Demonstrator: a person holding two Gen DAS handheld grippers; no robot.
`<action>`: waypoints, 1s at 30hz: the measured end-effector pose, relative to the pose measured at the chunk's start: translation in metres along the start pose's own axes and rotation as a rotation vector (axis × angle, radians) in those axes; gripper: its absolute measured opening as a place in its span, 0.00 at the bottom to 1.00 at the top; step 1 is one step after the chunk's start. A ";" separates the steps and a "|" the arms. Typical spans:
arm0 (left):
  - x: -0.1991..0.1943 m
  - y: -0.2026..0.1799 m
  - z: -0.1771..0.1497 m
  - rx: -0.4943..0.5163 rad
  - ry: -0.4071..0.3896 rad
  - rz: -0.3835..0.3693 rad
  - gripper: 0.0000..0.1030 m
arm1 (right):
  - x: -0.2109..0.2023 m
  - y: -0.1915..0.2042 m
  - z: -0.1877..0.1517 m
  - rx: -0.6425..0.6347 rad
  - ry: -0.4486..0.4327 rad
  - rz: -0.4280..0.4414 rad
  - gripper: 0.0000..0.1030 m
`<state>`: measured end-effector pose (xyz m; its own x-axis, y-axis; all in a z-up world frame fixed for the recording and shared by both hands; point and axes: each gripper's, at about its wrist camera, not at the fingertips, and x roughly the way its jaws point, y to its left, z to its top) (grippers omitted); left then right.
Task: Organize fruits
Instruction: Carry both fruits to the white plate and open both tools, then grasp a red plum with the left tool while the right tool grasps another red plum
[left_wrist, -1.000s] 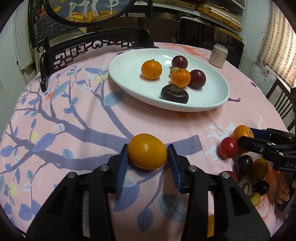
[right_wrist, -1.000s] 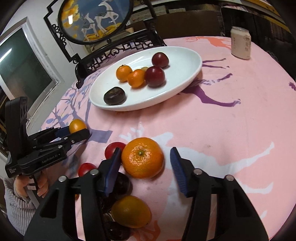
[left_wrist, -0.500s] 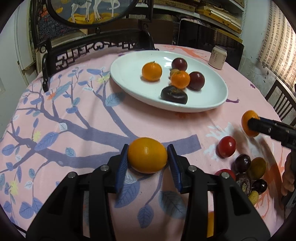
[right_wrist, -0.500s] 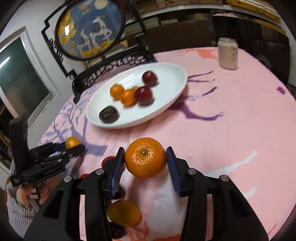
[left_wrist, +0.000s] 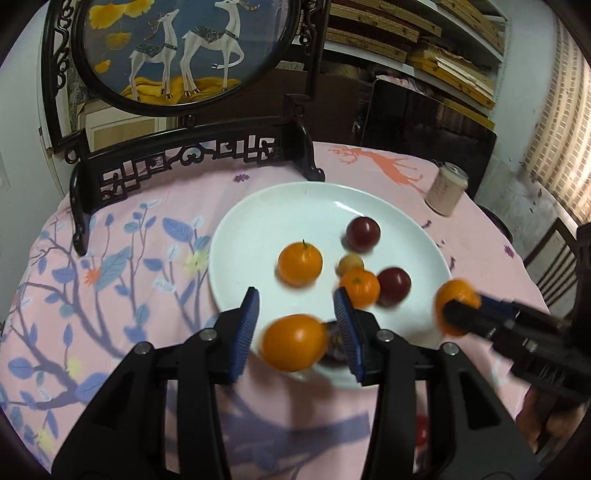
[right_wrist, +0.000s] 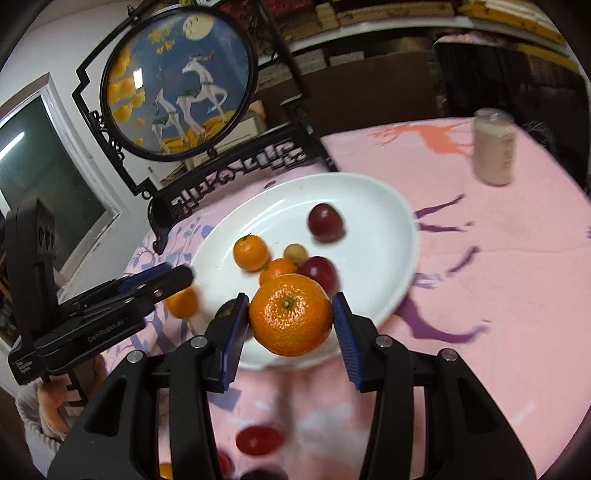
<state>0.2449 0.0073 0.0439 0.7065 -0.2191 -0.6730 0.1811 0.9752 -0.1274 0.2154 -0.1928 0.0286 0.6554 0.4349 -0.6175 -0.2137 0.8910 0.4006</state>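
A white oval plate (left_wrist: 258, 221) (right_wrist: 373, 206) holds two oranges, two dark red plums, a small yellow fruit and a dark fruit. My left gripper (left_wrist: 295, 325) is open over the plate's near rim; a blurred smooth orange fruit (left_wrist: 293, 341) lies below and between its fingers, no longer touched by the pads. My right gripper (right_wrist: 290, 321) is shut on a dimpled orange (right_wrist: 290, 319) above the plate's near edge; it shows at the right of the left wrist view (left_wrist: 458, 310).
A black carved screen stand with a round deer picture (left_wrist: 184, 48) stands behind the plate. A pale can (left_wrist: 447, 194) (right_wrist: 495, 147) stands at the far right. Red and dark fruits (right_wrist: 258, 439) lie on the pink tablecloth near me.
Both grippers rose and moved forward to the plate. The left gripper opened and let go of its orange fruit, which is dropping. The right gripper kept its orange.
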 end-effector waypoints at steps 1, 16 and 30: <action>0.001 0.001 -0.001 -0.009 -0.005 -0.002 0.57 | 0.005 -0.003 -0.001 0.013 0.002 0.003 0.54; -0.010 0.013 -0.030 -0.006 0.020 -0.033 0.59 | -0.030 -0.010 -0.024 0.040 -0.025 0.035 0.60; -0.053 0.020 -0.083 0.004 0.019 0.021 0.69 | -0.044 0.024 -0.080 -0.097 0.061 0.050 0.60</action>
<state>0.1546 0.0406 0.0165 0.6972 -0.1977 -0.6891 0.1687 0.9795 -0.1103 0.1235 -0.1802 0.0119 0.5974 0.4839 -0.6396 -0.3162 0.8750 0.3666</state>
